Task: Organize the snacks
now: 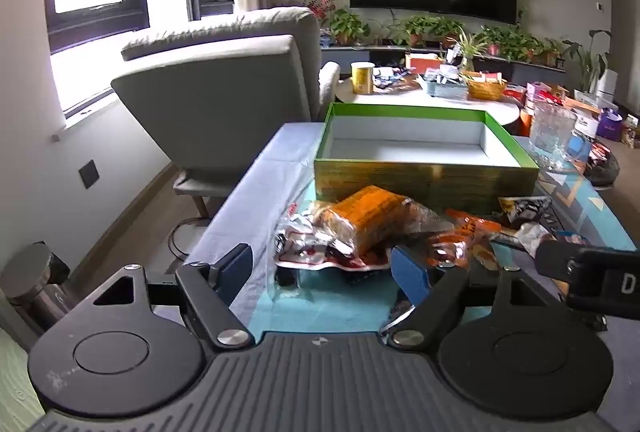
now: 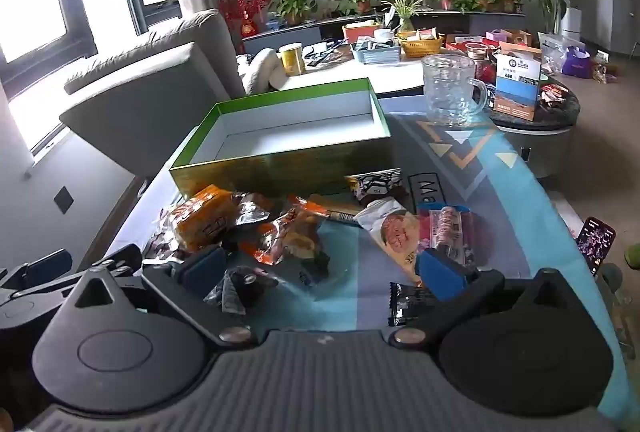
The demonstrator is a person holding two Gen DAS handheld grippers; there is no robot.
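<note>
Both pairs of jaws stand wide apart and hold nothing. The left gripper (image 1: 324, 272) hangs low over the near edge of the table (image 1: 256, 187), its blue pads bracketing the left end of the snack heap, which suggests it is lining up on a first packet. Ahead of it lies a crinkled white-and-red foil packet (image 1: 316, 252), and resting on top of that, a clear-wrapped orange block of biscuits (image 1: 370, 216), tilted toward the box. To the right of these sits a crumpled orange wrapper (image 2: 288, 236), then a white packet printed with a round pastry (image 2: 394, 232) and a pink packet with a clear window (image 2: 448, 232); the right gripper (image 2: 320, 272) hovers before this end of the pile. A small black-and-white patterned packet (image 2: 376, 183) leans just against the front wall of the shallow green cardboard box with a white lining (image 2: 280, 167). That box stands behind the heap, open and with nothing visible inside, likely so packets can be lifted straight forward into it. No snack is in it yet. A clear glass mug (image 2: 452, 91) stands well right of the box.
</note>
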